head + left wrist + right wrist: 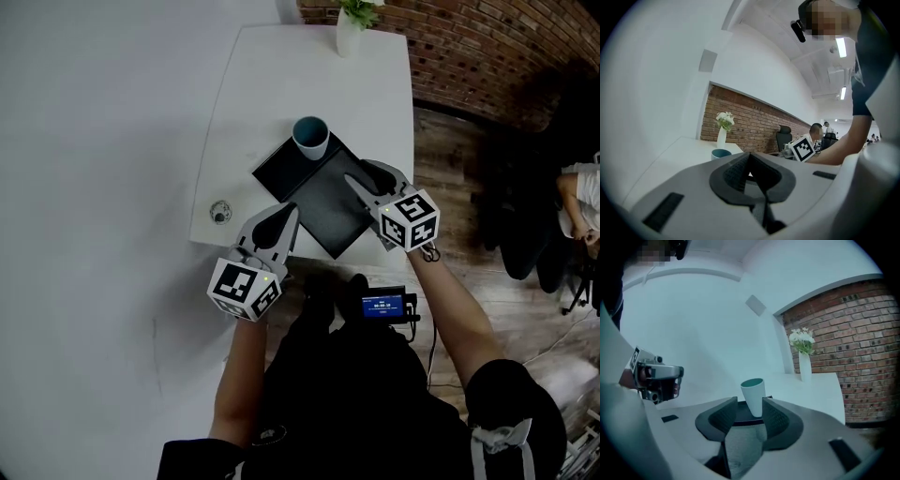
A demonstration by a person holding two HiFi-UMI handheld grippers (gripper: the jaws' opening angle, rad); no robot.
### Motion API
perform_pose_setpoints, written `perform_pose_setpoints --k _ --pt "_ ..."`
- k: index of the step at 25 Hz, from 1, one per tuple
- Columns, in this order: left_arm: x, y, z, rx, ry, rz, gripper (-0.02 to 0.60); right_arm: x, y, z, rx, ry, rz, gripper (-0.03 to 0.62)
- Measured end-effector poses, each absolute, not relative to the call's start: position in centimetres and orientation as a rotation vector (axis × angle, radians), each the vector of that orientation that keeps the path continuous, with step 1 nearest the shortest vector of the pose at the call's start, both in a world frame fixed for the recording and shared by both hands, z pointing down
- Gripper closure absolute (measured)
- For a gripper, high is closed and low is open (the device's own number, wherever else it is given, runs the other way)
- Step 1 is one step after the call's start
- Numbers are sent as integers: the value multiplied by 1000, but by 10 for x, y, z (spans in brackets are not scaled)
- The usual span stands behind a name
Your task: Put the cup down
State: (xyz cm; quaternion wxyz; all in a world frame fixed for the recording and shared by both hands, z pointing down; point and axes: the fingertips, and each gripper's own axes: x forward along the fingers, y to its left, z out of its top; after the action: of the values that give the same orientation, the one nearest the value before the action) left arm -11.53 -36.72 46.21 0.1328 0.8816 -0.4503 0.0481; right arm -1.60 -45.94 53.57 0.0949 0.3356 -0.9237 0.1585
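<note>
Here, cup (310, 137) upright on tray (328, 202), mouth up, right gripper (358, 173) fingers apart, left gripper (287, 214) fingers closed.

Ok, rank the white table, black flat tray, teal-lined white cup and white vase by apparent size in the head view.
1. white table
2. black flat tray
3. teal-lined white cup and white vase look about alike, so I leave them tied.
</note>
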Motion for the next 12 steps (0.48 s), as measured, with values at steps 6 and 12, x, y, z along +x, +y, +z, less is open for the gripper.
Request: perform_pose_setpoints --k 6,12 --pt "-97 -363 449 2607 -1249 120 574 3 -429 489 988 -2799 436 552" --pt "-80 -357 434 2673 -1180 132 574 18 -395 456 939 -2870 562 579"
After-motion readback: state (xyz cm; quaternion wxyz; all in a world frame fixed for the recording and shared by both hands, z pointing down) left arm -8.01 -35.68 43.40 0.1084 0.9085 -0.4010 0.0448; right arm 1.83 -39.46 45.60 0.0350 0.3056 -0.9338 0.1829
